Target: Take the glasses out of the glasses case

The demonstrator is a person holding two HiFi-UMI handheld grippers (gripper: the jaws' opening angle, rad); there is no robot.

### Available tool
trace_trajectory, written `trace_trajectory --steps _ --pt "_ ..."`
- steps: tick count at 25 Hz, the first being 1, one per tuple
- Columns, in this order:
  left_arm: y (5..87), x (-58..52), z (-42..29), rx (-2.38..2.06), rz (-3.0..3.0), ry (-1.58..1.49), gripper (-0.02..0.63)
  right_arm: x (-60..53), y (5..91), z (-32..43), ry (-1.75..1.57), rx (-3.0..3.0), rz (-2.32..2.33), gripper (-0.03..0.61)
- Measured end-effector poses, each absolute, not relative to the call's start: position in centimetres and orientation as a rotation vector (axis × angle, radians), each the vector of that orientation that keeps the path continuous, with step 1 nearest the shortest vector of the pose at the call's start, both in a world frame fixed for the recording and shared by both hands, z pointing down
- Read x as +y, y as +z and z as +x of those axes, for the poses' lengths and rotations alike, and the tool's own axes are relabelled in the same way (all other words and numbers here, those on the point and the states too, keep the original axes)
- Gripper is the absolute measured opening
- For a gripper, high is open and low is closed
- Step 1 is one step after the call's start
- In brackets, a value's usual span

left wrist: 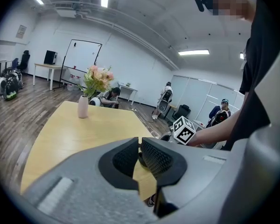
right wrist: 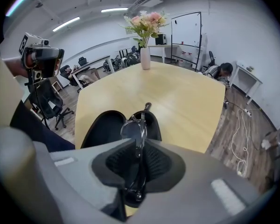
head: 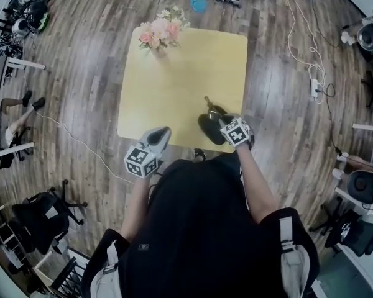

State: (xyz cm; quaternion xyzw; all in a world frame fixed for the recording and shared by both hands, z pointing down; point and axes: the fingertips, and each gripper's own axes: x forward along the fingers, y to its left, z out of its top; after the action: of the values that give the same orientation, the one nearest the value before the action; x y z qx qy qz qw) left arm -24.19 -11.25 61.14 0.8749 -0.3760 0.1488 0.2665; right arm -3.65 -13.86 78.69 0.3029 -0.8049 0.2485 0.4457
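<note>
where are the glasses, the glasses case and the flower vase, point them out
glasses (right wrist: pixel 132 129), right gripper view, on the lens
glasses case (right wrist: pixel 100 130), right gripper view, on the dark inside of its open left half
vase (left wrist: pixel 83 107), left gripper view, on the middle of its body

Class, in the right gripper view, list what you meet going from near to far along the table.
Right claw shut on black-framed glasses → open black oval glasses case → bare yellow tabletop → white vase of pink flowers.

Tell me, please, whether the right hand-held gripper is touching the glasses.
Touching. The right gripper view shows the right hand-held gripper with its jaws shut on the glasses, pads pressed against both sides of the frame, above the open glasses case.
</note>
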Motion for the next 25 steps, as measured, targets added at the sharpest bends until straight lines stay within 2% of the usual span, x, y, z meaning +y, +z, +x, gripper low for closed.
trace_trajectory --steps 6,25 --pt "60.7 -11.9 -24.1 -1.007 2.380 0.396 0.032 -13.6 78.8 -3.2 0.595 -1.976 0.754 0.023" --pt "60.2 -10.4 -21.8 -1.088 2.356 0.329 0.032 -13.5 75.5 -2.3 0.562 -2.107 0.696 0.020"
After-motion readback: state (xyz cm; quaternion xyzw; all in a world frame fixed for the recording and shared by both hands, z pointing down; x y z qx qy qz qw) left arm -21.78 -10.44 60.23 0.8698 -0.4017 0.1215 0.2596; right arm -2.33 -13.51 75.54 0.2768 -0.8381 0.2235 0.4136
